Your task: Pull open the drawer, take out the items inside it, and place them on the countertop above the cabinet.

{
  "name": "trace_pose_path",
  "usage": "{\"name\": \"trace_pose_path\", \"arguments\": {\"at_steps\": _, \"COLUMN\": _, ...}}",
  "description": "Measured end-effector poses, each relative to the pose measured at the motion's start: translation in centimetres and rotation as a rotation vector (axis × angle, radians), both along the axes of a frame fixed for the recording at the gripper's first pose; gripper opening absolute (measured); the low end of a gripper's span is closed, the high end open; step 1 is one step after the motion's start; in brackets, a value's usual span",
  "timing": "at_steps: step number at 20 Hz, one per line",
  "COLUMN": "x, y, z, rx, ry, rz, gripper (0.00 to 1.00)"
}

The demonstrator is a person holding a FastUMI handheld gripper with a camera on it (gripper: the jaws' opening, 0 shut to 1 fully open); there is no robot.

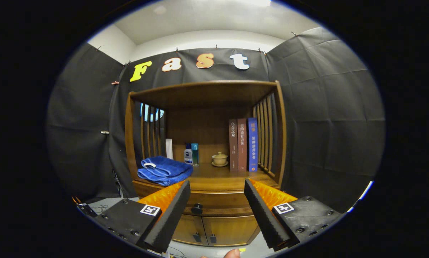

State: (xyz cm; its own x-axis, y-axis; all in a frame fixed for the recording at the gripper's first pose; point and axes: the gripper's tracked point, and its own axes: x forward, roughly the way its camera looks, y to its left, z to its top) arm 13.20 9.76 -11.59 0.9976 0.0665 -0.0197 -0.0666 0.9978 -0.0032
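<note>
Drawer [214, 200] shut (knob [196, 208] visible); claw [217, 188] spread wide, empty.

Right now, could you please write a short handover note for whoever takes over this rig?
Gripper: open, holding nothing, fingers spread and aimed at the cabinet front, short of it.
Drawer: shut, under the countertop; its dark round knob shows between the fingers, nearer the left one.
Countertop: already carries a folded blue towel, two small bottles, a lidded tea cup on a saucer and three upright books.
Done: nothing yet.
Left: grip the knob, pull the drawer open, lift out whatever is inside (hidden for now), and set it on the countertop, probably in the bare middle front.
</note>
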Motion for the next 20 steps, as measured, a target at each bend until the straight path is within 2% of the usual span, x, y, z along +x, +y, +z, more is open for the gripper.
{"name": "trace_pose_path", "arguments": {"at_steps": 7, "x": 6.9, "y": 5.6, "z": -10.8, "rx": -0.004, "ry": 0.033, "rz": 0.062, "gripper": 0.99}}
{"name": "trace_pose_path", "arguments": {"at_steps": 11, "x": 9.7, "y": 6.6, "z": -15.7, "rx": -0.032, "ry": 0.076, "rz": 0.051, "gripper": 1.0}}
{"name": "trace_pose_path", "arguments": {"at_steps": 18, "x": 12.1, "y": 6.2, "z": -19.2, "rx": 0.006, "ry": 0.165, "rz": -0.004, "gripper": 0.56}}
{"name": "trace_pose_path", "arguments": {"at_steps": 19, "x": 12.7, "y": 6.3, "z": -19.3, "rx": 0.019, "ry": 0.155, "rz": -0.002, "gripper": 0.56}}
{"name": "trace_pose_path", "arguments": {"at_steps": 20, "x": 11.8, "y": 6.3, "z": -18.9, "rx": 0.025, "ry": 0.158, "rz": -0.004, "gripper": 0.48}}
